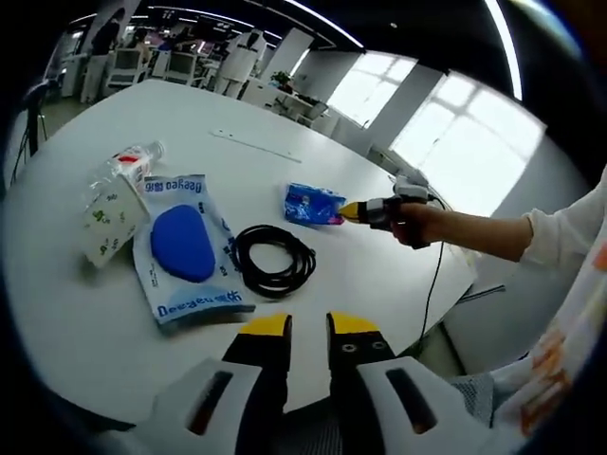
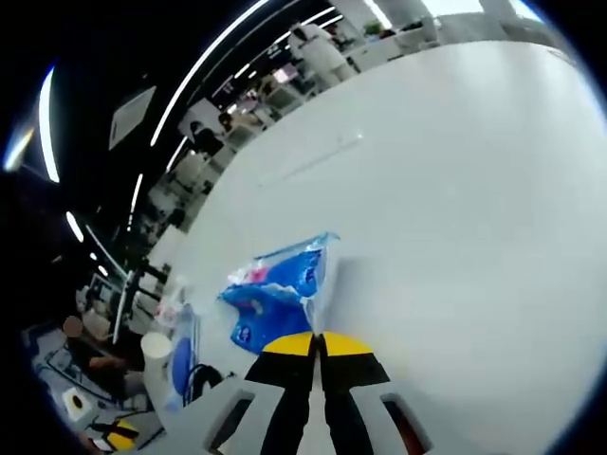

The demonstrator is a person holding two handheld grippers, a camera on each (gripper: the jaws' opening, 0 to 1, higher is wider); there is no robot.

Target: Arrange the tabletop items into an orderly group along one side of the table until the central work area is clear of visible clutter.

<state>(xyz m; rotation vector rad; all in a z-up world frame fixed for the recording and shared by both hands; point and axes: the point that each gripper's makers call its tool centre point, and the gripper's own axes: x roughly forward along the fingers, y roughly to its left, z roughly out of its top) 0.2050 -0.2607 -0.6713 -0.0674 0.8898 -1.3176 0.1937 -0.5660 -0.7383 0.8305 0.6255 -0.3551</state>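
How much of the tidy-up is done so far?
Partly done: the bottle, white pouch and blue-pad packet already lie together at one side. In hand: the right gripper pinches the blue tissue pack. Left: that pack and the black cable coil sit mid-table. The left gripper holds nothing.

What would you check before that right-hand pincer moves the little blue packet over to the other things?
1. Right gripper shut on the blue packet: ok; the right gripper view shows jaws closed on its edge.
2. Packet lifted off the table: cannot tell.
3. Left gripper out of the way: ok; open, at the near edge.
4. Black cable coil lies near the path: not ok.
5. Free room beside the blue pouch and bottle: ok.
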